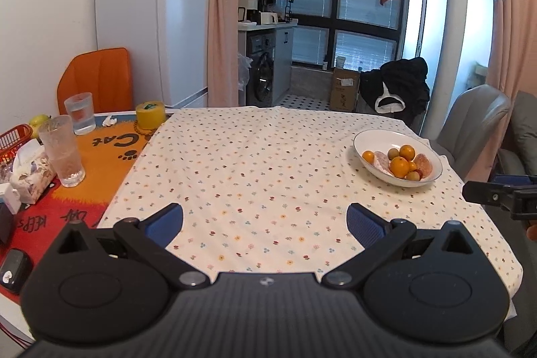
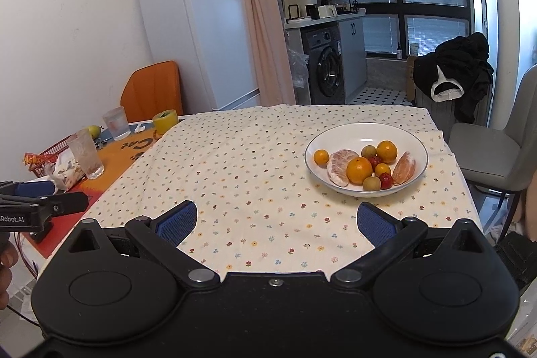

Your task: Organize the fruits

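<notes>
Bare tablecloth (image 2: 255, 163) lies open before bowl (image 2: 416, 136).

White fridge (image 2: 198, 32), orange chair (image 1: 97, 79), two glasses (image 1: 62, 150), yellow tape roll (image 1: 150, 114), perhaps a tissue pack (image 1: 30, 176); washing machine (image 2: 327, 69)

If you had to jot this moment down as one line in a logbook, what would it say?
left gripper: open, empty | right gripper: open, empty | white bowl: on floral tablecloth, holds fruits, nearer the right gripper | organizing: not begun

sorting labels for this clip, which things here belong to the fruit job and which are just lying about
For the job: white round ceramic bowl, its oranges, peeled citrus pieces.

Lying about: two clear drinking glasses, yellow tape roll, red plastic basket, floral tissue pack.
</notes>
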A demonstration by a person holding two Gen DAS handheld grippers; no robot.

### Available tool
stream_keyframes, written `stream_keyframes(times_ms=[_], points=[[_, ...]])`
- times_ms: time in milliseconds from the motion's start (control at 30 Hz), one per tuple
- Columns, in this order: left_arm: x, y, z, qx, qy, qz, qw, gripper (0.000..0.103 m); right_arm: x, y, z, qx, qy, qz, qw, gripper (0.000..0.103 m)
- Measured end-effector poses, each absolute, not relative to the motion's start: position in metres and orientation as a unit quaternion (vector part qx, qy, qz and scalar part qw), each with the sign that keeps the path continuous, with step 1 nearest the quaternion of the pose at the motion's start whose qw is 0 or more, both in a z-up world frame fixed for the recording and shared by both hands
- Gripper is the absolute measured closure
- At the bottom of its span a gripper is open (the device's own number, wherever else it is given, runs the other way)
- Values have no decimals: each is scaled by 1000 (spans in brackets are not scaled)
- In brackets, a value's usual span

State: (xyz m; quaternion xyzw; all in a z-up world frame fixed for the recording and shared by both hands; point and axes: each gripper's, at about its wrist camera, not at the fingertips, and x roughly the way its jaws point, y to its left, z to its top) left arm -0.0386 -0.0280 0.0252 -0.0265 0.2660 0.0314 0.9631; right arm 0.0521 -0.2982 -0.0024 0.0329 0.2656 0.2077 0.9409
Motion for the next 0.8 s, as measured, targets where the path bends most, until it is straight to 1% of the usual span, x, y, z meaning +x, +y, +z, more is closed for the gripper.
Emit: stream_keyframes(times_ms=[333,800], points=[[-37,-24,26,-43,272,30,961,0,51,-300,1,31,259,202,944,0],[-38,-24,28,-40,270,34,961,0,50,-299,1,29,255,205,944,0]])
